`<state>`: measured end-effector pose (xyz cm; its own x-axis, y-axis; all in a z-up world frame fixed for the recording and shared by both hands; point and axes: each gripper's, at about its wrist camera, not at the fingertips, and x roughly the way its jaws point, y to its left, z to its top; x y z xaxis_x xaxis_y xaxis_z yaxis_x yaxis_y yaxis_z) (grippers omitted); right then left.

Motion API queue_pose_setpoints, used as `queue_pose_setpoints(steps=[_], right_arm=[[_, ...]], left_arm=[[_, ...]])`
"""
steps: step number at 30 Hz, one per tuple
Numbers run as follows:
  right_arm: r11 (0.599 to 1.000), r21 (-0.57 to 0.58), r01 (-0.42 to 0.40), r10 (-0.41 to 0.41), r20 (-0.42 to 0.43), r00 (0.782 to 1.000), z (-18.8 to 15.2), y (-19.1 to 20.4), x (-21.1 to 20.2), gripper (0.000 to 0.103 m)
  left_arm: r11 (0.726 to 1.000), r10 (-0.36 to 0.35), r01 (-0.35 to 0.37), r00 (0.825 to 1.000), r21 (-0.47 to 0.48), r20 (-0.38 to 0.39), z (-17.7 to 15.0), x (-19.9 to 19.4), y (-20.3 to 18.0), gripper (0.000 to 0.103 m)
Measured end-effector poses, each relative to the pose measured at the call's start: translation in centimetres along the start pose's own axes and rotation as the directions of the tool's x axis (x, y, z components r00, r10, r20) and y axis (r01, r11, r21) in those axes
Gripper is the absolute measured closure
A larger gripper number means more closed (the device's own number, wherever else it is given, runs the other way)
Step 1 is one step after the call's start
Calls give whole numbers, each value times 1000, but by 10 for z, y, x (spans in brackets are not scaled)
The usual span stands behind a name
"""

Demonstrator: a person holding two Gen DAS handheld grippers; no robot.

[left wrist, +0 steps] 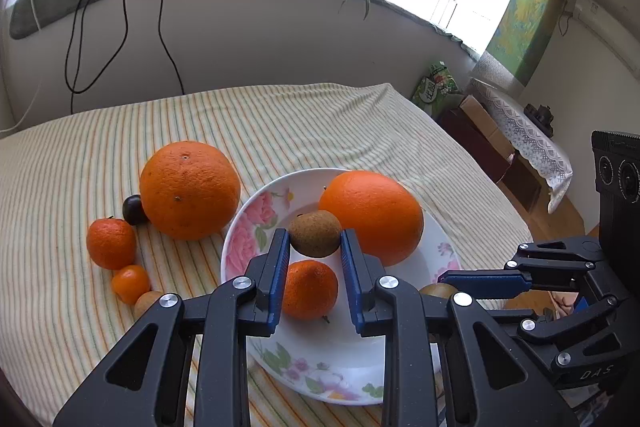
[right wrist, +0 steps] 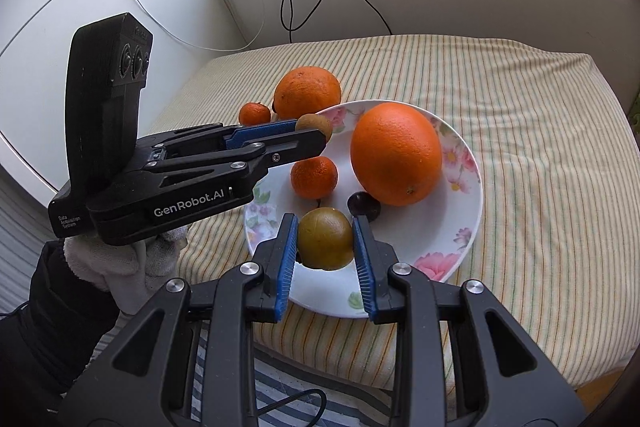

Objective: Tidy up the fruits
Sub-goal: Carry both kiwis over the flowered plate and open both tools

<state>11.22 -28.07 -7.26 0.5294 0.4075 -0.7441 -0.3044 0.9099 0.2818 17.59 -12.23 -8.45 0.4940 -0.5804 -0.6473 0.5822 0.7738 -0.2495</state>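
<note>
While a brown fruit is clamped by the left gripper, a green fruit is gripped by the right gripper over the plate.

On striped cloth: white floral ceramic plate. In plate: large orange at far right, small mandarin left of it, dark round fruit just before the orange. Over plate's near rim: greenish-brown fruit between right gripper fingers. Behind mandarin: speckled brown fruit between left gripper fingers. Left of plate, on cloth: second large orange, then row of 4 small fruits further left.
</note>
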Motion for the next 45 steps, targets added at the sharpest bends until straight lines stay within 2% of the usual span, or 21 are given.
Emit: queue_pose_setpoints(steps=[25, 26, 29, 32, 34, 37, 42, 45], right_arm=[[998, -53, 34, -34, -5, 999, 1, 9, 9, 72], [998, -54, 35, -35, -4, 999, 1, 9, 9, 70], [997, -62, 45, -44, 18, 999, 2, 10, 4, 50], [995, -80, 55, -52, 35, 998, 2, 13, -1, 47], [995, -83, 59, -56, 38, 998, 3, 12, -3, 45], [994, -85, 66, -63, 44, 997, 3, 11, -6, 37], [992, -92, 86, -81, 55, 995, 3, 10, -10, 24], [990, -98, 101, -94, 72, 993, 4, 10, -15, 18]], left_arm=[[998, 48, -47, 999, 52, -16, 4, 6, -11, 78], [997, 49, -48, 999, 54, -16, 4, 6, -10, 77], [997, 54, -53, 998, 53, -10, 3, 4, -9, 69], [997, 51, -51, 999, 49, -5, 4, 1, -7, 68], [997, 61, -61, 998, 44, 4, 5, -1, -6, 62], [997, 63, -63, 998, 32, 14, 6, -5, -2, 60], [996, 84, -85, 996, 20, 25, 5, -11, 3, 45], [994, 107, -108, 993, 16, 40, 4, -18, 6, 33]])
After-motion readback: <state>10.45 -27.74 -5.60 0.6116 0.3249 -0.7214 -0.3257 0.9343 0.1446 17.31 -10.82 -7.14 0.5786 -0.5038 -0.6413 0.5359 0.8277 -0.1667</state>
